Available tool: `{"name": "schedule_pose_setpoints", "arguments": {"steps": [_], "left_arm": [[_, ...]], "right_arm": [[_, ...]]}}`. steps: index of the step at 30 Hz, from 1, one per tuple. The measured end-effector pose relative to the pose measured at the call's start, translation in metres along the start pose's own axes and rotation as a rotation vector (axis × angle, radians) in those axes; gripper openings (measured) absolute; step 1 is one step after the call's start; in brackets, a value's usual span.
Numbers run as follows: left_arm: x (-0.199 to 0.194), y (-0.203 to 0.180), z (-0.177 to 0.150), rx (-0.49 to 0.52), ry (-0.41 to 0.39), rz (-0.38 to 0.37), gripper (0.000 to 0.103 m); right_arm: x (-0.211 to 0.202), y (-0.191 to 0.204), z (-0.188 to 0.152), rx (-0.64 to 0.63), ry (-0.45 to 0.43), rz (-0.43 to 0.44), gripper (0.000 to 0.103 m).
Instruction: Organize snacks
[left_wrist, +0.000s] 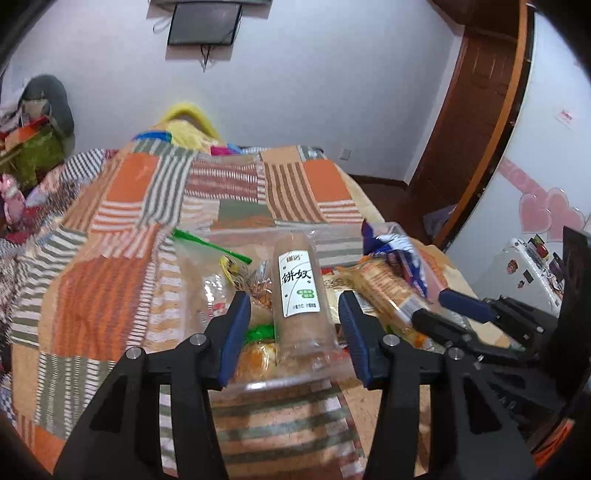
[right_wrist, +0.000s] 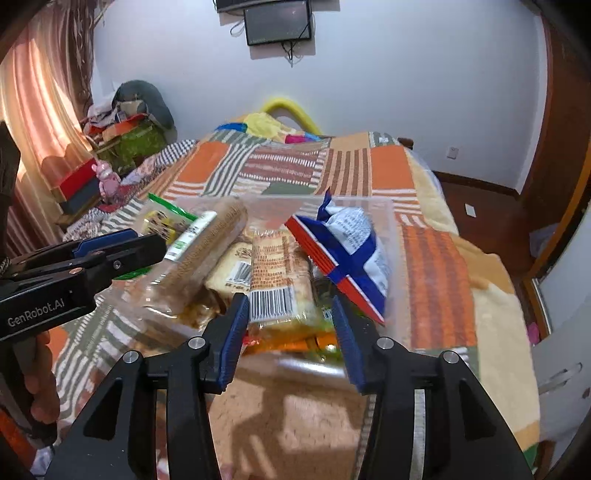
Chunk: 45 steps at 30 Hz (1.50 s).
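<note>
Snacks sit heaped in a clear plastic bin (right_wrist: 391, 221) on the patchwork bedspread (left_wrist: 122, 206), likely gathered there for sorting. Left gripper (left_wrist: 295, 328) hangs spread wide around the biscuit tube (left_wrist: 299, 291), gripping nothing; right gripper (right_wrist: 290, 325) gapes likewise over the barcoded cracker pack (right_wrist: 277, 273). Bare quilt lies beyond; the bed's right edge is near.

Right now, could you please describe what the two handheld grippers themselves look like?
Both the left gripper and right gripper have matte black angular frames, silver pivot bolts and ribbed blue finger pads. The left one's side carries white "GenRobot.AI" lettering. No cables or sleeves show.
</note>
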<state>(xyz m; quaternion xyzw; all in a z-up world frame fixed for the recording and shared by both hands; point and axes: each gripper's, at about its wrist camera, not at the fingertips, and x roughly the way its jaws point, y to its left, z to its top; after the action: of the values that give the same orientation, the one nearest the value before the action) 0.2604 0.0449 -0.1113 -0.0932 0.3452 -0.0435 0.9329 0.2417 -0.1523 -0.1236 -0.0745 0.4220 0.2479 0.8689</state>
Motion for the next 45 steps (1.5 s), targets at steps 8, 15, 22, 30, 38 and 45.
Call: {"name": "schedule_pose_setpoints", "arguments": {"steps": [8, 15, 22, 30, 38, 45], "left_arm": [[-0.089, -0.013, 0.009, 0.041, -0.161, 0.007, 0.049], [-0.167, -0.028, 0.011, 0.081, -0.302, 0.005, 0.052], [-0.214, -0.04, 0.004, 0.092, -0.405, 0.024, 0.068], [-0.229, -0.045, -0.005, 0.105, -0.444, 0.049, 0.093], [-0.233, -0.044, -0.011, 0.101, -0.452, 0.064, 0.102], [-0.233, -0.042, -0.014, 0.101, -0.451, 0.073, 0.103]], "right_arm": [[-0.076, 0.007, 0.014, -0.011, -0.164, 0.008, 0.046], [-0.147, 0.016, 0.018, -0.005, -0.326, 0.032, 0.048], [-0.19, 0.03, 0.012, -0.01, -0.43, 0.051, 0.056], [-0.2, 0.041, 0.004, -0.013, -0.483, 0.018, 0.084], [-0.204, 0.045, -0.001, -0.008, -0.505, -0.01, 0.102], [-0.205, 0.048, -0.002, -0.012, -0.509, -0.025, 0.103]]}}
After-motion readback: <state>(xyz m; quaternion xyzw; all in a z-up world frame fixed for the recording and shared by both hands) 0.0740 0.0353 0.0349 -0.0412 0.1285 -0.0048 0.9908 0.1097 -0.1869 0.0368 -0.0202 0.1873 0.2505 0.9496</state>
